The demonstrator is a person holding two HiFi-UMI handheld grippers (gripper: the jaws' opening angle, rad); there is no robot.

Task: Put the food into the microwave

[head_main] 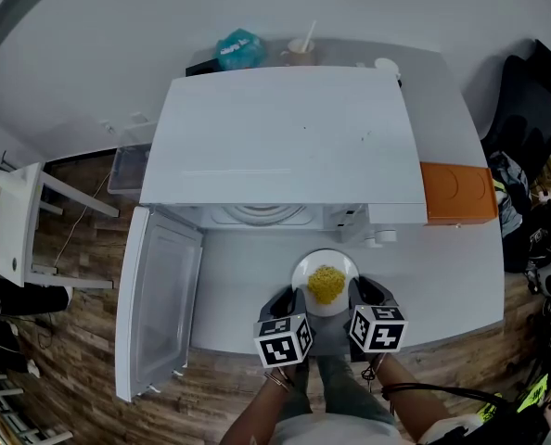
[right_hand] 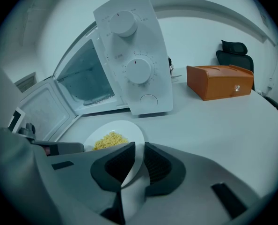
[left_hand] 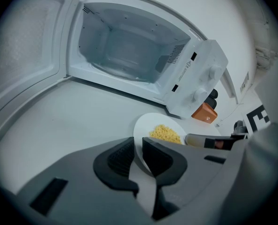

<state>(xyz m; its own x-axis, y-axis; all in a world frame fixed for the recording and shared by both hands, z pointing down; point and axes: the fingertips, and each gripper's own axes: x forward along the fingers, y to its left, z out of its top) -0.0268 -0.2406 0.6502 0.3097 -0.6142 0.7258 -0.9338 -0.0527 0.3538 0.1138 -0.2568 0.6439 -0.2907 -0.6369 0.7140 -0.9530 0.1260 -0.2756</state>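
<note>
Head view, food: a heap of yellow food (head_main: 326, 284) lay in the middle of a round white plate (head_main: 324, 257), low in the frame's centre.
Head view, place: the plate was over the white worktop (head_main: 243, 290), just in front of the microwave (head_main: 285, 137), whose door (head_main: 160, 304) hung open at lower left.
Head view, arms: the left forearm (head_main: 262, 415) and right forearm (head_main: 415, 399) came up from the bottom edge. The left hand-held gripper (head_main: 288, 301) and right hand-held gripper (head_main: 368, 295) flanked the plate.
Left gripper view, jaws: clamped on the plate's near left rim, the white edge running between the pads.
Left gripper view, surroundings: the microwave's open cavity filled the upper centre.
Right gripper view, jaws: closed on the plate's right rim, the food at lower left of centre.
Right gripper view, surroundings: the control panel (right_hand: 134, 55) with two dials stood above. An orange box (right_hand: 218, 81) sat at right.
Contact: whether the plate touched the worktop could not be told.
</note>
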